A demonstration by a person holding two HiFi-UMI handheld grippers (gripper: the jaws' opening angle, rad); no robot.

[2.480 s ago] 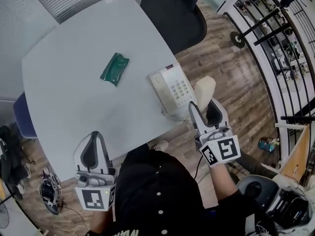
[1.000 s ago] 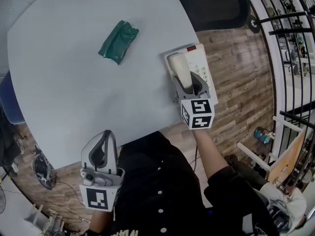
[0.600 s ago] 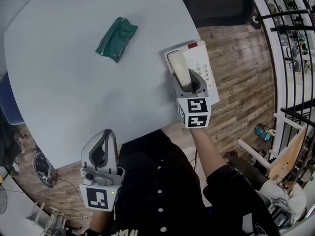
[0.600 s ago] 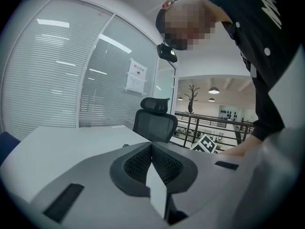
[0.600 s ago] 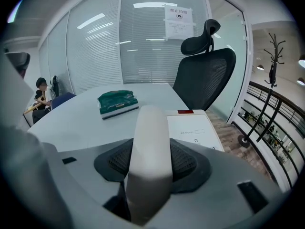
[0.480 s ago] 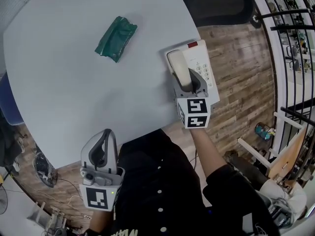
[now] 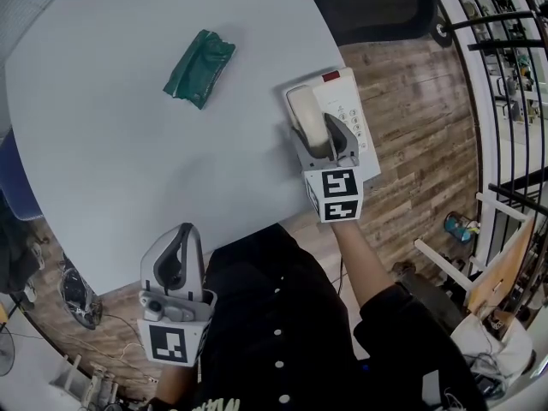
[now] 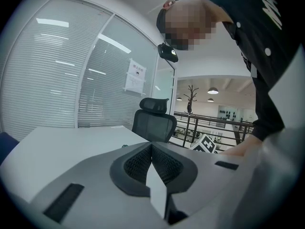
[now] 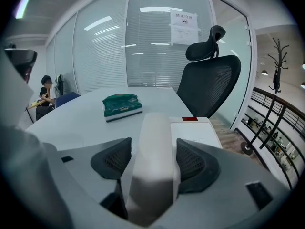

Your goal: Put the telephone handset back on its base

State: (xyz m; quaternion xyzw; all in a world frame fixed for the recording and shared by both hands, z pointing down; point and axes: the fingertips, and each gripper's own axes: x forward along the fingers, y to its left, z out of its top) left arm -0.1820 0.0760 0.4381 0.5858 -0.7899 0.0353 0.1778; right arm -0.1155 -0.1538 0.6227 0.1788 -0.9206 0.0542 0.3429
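The cream telephone handset point(image 7: 305, 114) lies lengthwise on the left side of the white phone base point(image 7: 349, 114), which sits at the table's right edge. My right gripper point(image 7: 320, 140) straddles the handset's near end. Its jaws are opening. In the right gripper view the handset point(image 9: 155, 142) stands between the pads with a narrow gap on the left side, and the base point(image 9: 200, 130) shows beyond it. My left gripper point(image 7: 175, 262) hangs near the person's body off the table's near edge, shut and empty; the left gripper's point(image 8: 151, 162) pads meet.
A green packet point(image 7: 199, 67) lies on the grey table point(image 7: 128, 169), left of the phone. A black office chair point(image 7: 368, 2) stands past the far right corner. Wooden floor and a black railing point(image 7: 505, 75) run along the right. A person point(image 9: 45, 97) sits far off.
The right gripper brought the handset from beside the table edge onto the base. Over the last half second its jaws have spread off the handset. The left gripper has stayed put.
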